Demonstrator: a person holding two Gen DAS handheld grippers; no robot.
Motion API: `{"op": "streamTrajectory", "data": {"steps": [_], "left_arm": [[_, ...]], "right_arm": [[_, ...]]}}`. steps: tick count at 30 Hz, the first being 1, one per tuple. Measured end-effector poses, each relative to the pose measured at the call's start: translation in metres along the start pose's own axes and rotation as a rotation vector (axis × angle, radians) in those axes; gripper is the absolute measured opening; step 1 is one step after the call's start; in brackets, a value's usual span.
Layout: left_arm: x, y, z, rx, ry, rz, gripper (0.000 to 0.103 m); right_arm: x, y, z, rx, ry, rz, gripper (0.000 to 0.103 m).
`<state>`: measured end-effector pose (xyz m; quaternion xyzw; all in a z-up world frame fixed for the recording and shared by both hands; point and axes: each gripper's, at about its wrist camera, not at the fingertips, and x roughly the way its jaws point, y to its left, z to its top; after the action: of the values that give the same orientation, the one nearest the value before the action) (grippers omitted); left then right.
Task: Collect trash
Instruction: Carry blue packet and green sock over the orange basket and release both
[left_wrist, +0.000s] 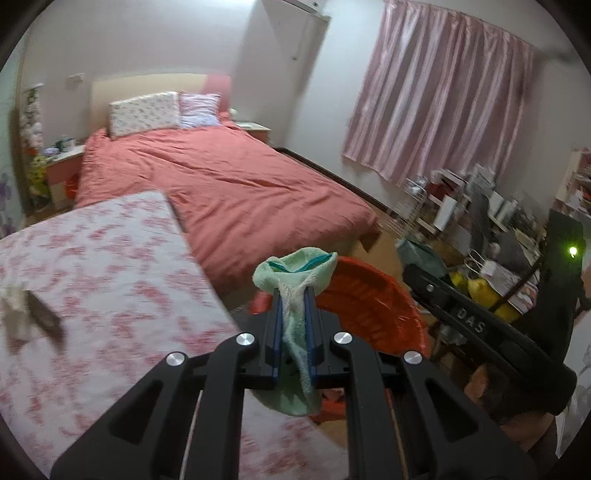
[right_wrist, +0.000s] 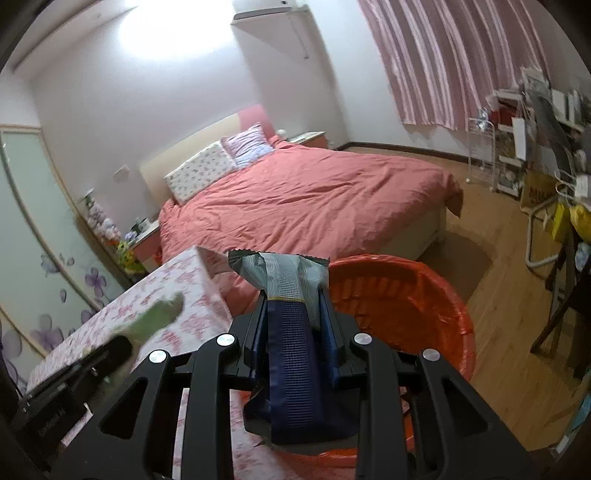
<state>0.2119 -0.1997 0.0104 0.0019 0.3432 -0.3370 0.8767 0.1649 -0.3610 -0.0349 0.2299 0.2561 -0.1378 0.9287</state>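
Tools angled downward: left tool (left_wrist: 295, 295) clenches green cloth (left_wrist: 295, 269), right tool (right_wrist: 293, 295) grasps wrapper (right_wrist: 284, 273).

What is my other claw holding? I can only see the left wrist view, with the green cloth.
Observer: The right claw is shut on a blue and grey snack wrapper.
Operator: Is the orange bin right under it?
Observer: The orange bin sits just ahead of and below the wrapper, mouth open.
Operator: Anything inside the bin?
Observer: No trash shows in the part of the bin that the right wrist view takes in.
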Motion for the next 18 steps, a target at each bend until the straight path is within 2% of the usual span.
{"op": "streamTrajectory", "data": {"steps": [3,4,5,7,10,12,15,17,18], "left_arm": [[0.024,-0.015,-0.003,0.020,0.029,-0.025,0.015],[0.033,-0.019,-0.004,0.023,0.040,-0.029,0.017],[0.039,-0.021,-0.006,0.021,0.048,-0.028,0.022],[0.055,-0.021,-0.008,0.013,0.080,-0.027,0.030],[0.069,-0.014,-0.013,0.000,0.111,-0.009,0.041],[0.072,-0.007,-0.017,-0.013,0.119,0.007,0.048],[0.069,0.010,-0.019,-0.015,0.117,0.056,0.068],[0.061,0.022,-0.022,-0.002,0.103,0.119,0.085],[0.055,0.028,-0.025,0.001,0.094,0.150,0.089]], "right_arm": [[0.012,-0.017,0.002,0.039,0.015,-0.008,0.030],[0.015,-0.023,0.001,0.055,0.024,-0.006,0.035],[0.019,-0.028,0.002,0.067,0.031,-0.003,0.042],[0.026,-0.039,0.000,0.089,0.042,0.000,0.045],[0.032,-0.048,-0.004,0.098,0.059,0.000,0.058],[0.032,-0.048,-0.006,0.098,0.067,-0.003,0.059],[0.031,-0.046,-0.010,0.095,0.071,-0.019,0.067],[0.028,-0.040,-0.010,0.067,0.061,-0.051,0.074],[0.026,-0.034,-0.012,0.042,0.052,-0.074,0.075]]}}
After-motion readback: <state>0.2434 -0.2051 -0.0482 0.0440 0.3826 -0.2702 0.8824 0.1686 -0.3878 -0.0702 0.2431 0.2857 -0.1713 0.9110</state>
